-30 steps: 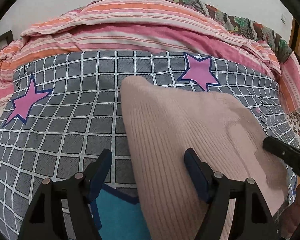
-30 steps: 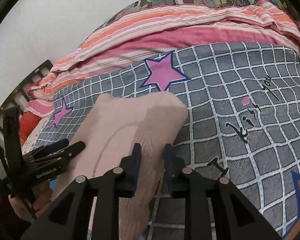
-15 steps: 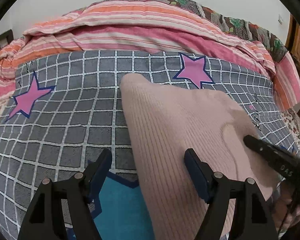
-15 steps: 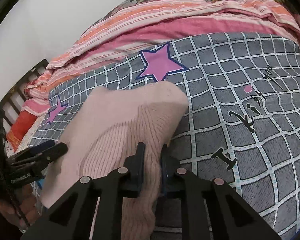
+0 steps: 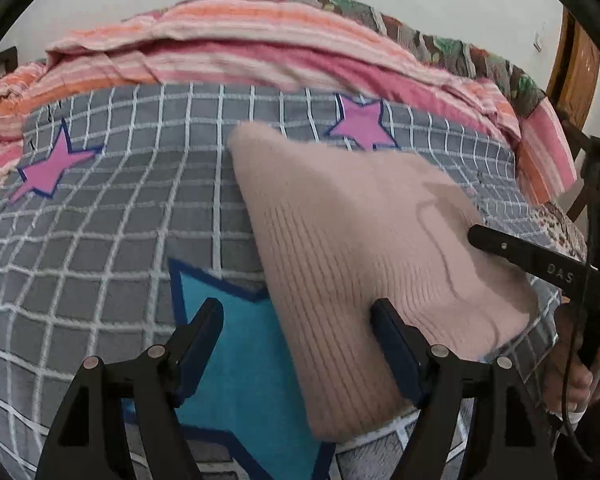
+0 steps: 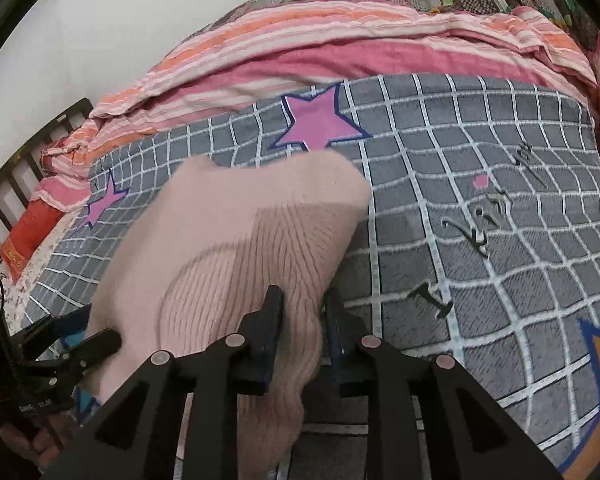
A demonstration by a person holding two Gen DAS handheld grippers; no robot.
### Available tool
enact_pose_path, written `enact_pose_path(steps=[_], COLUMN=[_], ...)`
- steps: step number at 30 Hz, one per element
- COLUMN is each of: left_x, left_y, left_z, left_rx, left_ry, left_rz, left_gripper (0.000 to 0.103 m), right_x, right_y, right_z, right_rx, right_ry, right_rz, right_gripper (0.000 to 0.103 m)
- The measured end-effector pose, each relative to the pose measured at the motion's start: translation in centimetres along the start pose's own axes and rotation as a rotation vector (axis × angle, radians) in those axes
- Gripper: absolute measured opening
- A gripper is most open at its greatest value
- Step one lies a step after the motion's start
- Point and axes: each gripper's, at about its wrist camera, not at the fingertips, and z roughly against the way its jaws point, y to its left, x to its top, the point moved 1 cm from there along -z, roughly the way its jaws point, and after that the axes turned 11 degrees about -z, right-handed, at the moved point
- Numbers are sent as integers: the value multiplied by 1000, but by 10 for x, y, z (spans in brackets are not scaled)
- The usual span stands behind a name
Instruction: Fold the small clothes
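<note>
A pale pink ribbed knit garment [image 5: 352,240] lies folded on the grey checked blanket [image 5: 112,248]. My left gripper [image 5: 296,320] is open, with its right finger [image 5: 392,344] over the garment's near part and its left finger over the blue star. My right gripper [image 6: 302,316] is shut on the garment's near right edge [image 6: 300,280] and lifts it. The right gripper also shows at the right edge of the left wrist view [image 5: 540,268]. The left gripper shows at the lower left of the right wrist view [image 6: 60,344].
The blanket [image 6: 480,200] carries pink stars [image 5: 364,126] and a blue star [image 5: 236,360]. A striped pink and orange quilt [image 5: 260,56] is bunched along the far side. A dark slatted bed frame [image 6: 16,184] is at the left, a wooden chair [image 5: 576,72] at the right.
Both grippers have drawn back toward me. The right gripper has pulled the garment's near right edge with it, and its jaws stand a little wider around the thicker bunch of cloth.
</note>
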Motion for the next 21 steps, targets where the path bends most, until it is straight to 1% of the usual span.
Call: enact_pose_path(steps=[2,3,4,7,8,9,11,12,13,14,15,17,19,21], left_x=[13,22,29,44,43,41,36,33,31,30,30,28,29,28], left_y=[5,8,11,19,21,21,19,16,11,8,7,8,15,20], left_z=[0,-3,-7,-30,-37,-44,-47,-46,-46,-45,-45,-44,-46,-48], left_rx=[5,17,29,67,72,69,73,96,122,136,146,137,112,87], left_ry=[-19,-20,-23,19,30,40,24,8,-5,-12,-17,-19,-16,-13], left_rz=[22,30,34,42,41,41,31,8,-19,-30,-37,-30,-4,21], left_gripper=[76,76,76,75,76,77,78,78,78,78,78,79,82,83], right_x=[7,12,16,24,25,24,23,22,22,22,22,20,17,16], right_y=[3,5,5,2,0,-2,-8,-13,-17,-21,-22,-18,-13,-13], right_z=[6,6,4,-9,-15,-22,-32,-35,-37,-38,-39,-39,-39,-40], right_rx=[14,9,1,-1,-3,-27,-81,-81,-62,-41,-37,-56,-87,-93], right_ry=[-28,-48,-56,-35,-25,-18,-1,1,7,14,14,-3,-21,-23], right_rz=[4,2,-3,-40,-50,-49,-45,-65,-84,-103,-106,-85,-54,-49], right_gripper=[22,25,25,25,25,26,32,33,33,33,33,33,32,32])
